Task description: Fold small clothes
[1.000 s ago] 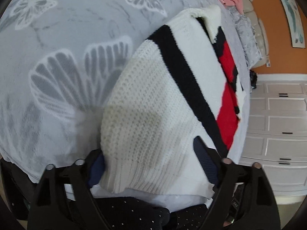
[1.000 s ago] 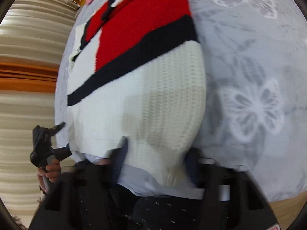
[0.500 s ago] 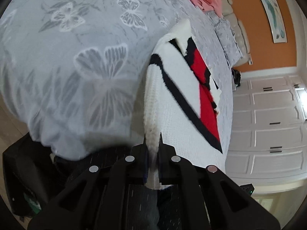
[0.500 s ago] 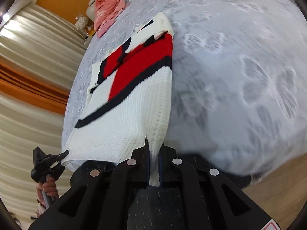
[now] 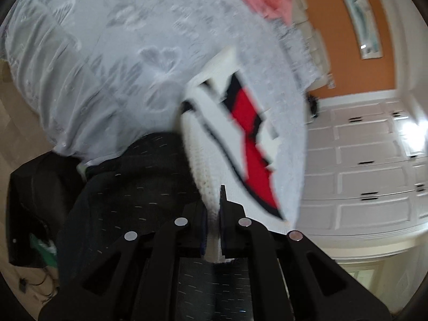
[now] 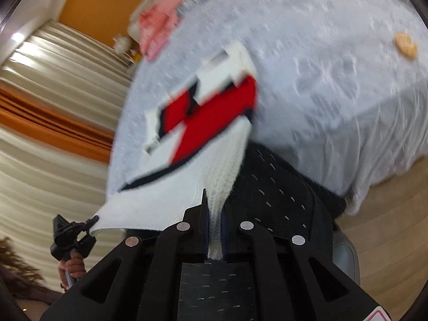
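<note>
Left gripper (image 5: 212, 214) just clamped sweater (image 5: 214, 123) hem; right gripper (image 6: 214, 220) clamped too; hem now lifted off bed (image 5: 107, 53), fold starting.

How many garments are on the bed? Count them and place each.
2. The white, red and black knit sweater at the bed's near edge, hem pinched by both grippers; a pink garment at the far end. Others may lie outside view.

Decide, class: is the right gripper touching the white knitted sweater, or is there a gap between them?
Touching. The right wrist view shows the right gripper shut on the sweater, its white hem pinched between the fingers.
</note>
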A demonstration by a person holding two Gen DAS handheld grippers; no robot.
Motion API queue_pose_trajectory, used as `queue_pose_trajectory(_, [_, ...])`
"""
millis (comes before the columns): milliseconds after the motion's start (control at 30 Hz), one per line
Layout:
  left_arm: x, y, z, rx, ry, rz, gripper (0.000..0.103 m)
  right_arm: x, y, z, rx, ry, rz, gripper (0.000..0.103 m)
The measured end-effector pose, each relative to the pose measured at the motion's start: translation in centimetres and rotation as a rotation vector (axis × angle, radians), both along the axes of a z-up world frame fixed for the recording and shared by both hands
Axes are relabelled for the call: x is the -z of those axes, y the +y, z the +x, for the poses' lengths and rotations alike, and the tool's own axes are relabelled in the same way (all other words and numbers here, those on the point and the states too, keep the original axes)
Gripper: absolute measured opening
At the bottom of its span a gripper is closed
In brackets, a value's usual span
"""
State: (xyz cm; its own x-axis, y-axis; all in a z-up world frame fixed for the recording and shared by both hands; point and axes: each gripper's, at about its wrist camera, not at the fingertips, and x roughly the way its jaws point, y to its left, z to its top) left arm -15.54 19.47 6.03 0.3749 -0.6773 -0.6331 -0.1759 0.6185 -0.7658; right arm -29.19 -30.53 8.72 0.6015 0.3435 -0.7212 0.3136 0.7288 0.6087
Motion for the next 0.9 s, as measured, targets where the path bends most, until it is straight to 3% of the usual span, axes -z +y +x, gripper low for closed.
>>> queue_pose_trajectory(167, [-5.6, -2.3, 5.6, 0.037, -0.204, 0.024, 0.006, -4.8, -2.0, 5.0, -0.003, -0.193, -0.044, 0.006])
queue_pose_trajectory(233, [-6.1, -4.1, 10.0, 0.037, -0.259, 0.041, 0.006, -5.1, -3.5, 9.3, 0.012, -0.241, -0.065, 0.005])
queue_pose_trajectory(333, [-5.1, -6.5, 16.4, 0.010, -0.276, 0.077, 0.006, -3.4, -5.8, 16.1, 0.042, -0.244, -0.047, 0.005])
queue_pose_trajectory(567, [1.6, -11.3, 29.6, -0.035, -0.220, 0.253, 0.006, 4.1, -9.9, 30.0, 0.109, -0.129, -0.011, 0.005])
queue_pose_trajectory(667, [6.7, -12.3, 34.4, -0.052, -0.113, 0.266, 0.006, 8.3, -11.2, 34.6, 0.136, -0.049, 0.003, 0.005])
queue_pose_trajectory(833, [11.7, -12.7, 38.0, -0.057, -0.045, 0.326, 0.007, 14.5, -12.5, 38.7, 0.145, 0.071, -0.007, 0.005])
queue_pose_trajectory(900, [13.1, -12.7, 39.0, -0.061, -0.028, 0.338, 0.007, 16.1, -12.8, 39.3, 0.140, 0.079, 0.021, 0.005])
